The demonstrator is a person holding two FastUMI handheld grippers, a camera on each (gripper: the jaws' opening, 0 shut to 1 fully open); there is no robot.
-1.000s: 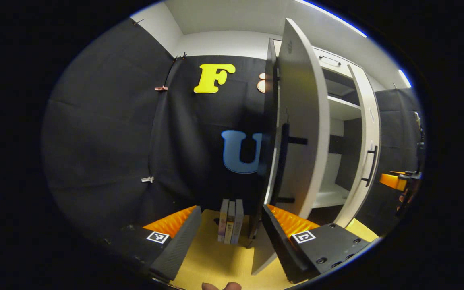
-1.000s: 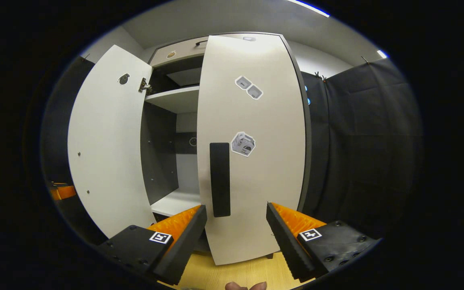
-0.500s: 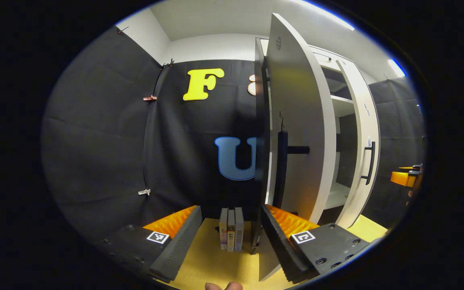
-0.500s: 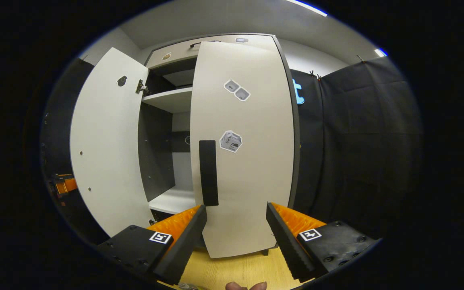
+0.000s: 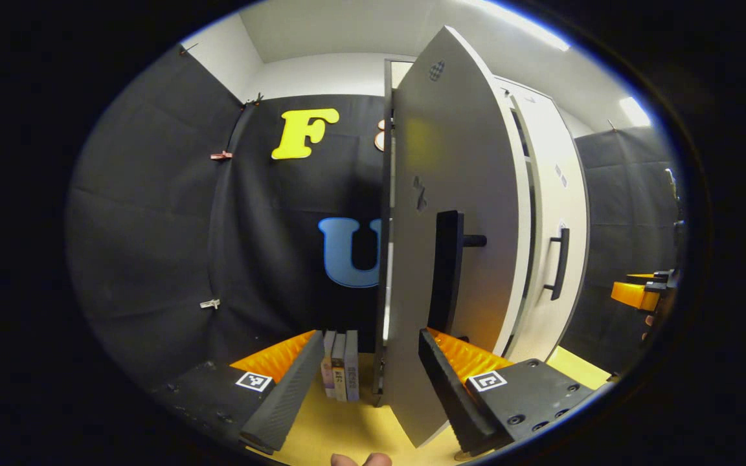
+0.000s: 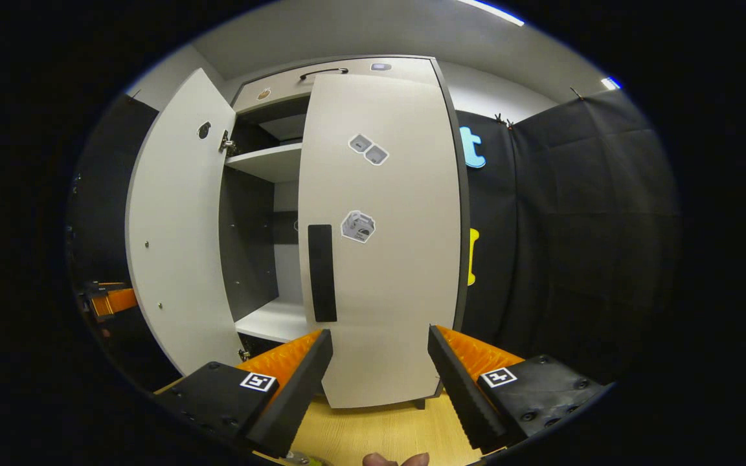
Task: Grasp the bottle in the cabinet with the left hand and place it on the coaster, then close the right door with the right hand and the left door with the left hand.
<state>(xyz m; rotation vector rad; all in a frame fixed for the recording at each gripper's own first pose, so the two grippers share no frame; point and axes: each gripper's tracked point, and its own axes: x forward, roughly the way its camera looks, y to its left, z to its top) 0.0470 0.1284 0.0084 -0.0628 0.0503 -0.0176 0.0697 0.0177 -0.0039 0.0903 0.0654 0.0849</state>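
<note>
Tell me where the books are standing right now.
In the left gripper view, the books stand upright on the yellow table, low in the middle, just left of the open left door.

The right door point(image 6: 379, 246) now sits almost flush with the cabinet point(image 6: 340, 66), more wall cloth showing beside it. The left door point(image 5: 451, 259) shows more of its handled front.

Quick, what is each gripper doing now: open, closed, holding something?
Left gripper: open, holding nothing; the left door's edge stands between its fingers.
Right gripper: open, empty, facing the right door.
</note>
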